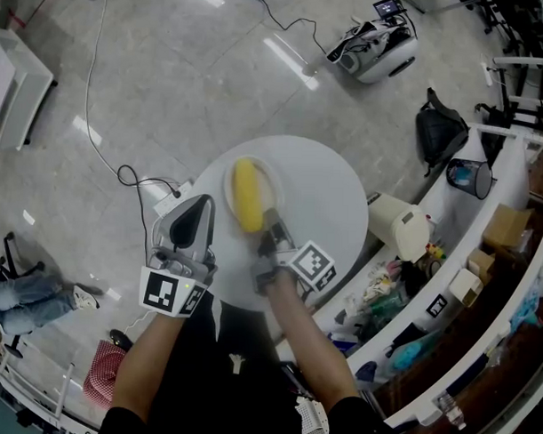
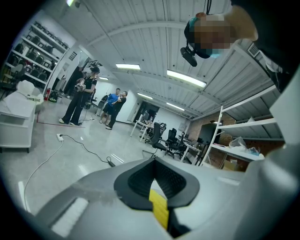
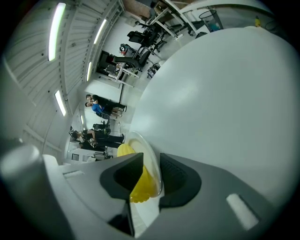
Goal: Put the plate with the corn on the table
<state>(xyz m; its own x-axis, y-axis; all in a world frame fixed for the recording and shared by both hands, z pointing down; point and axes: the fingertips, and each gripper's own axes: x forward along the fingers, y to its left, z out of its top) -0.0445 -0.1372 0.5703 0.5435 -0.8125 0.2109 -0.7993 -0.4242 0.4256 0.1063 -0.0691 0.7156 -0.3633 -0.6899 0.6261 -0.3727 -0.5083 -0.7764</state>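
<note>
**While the plate lies on the table, the right tongs gape around its rim**

Where the pale glossy floor point(image 1: 170, 75) fills most of the head view, a round white table point(image 1: 334, 196) stands in the middle of it, right in front of the person. Both grippers reach over its near side.

The left gripper point(image 1: 204, 200) sits at the table's left edge, just beside the plate and apart from it. Its own view shows the dark pads meeting at their tips, with nothing between them and only the room beyond.

The right gripper point(image 1: 271, 219) points down and forward at the plate's near edge. Its jaws stand wide. The rim and the near end of the cob lie in the gap between them, and the pads do not squeeze either one.

The clear shallow plate point(image 1: 228, 185) lies flat on the tabletop, left of centre. A yellow corn cob point(image 1: 247, 195) lies lengthwise on it, its near end toward the right gripper.
</note>
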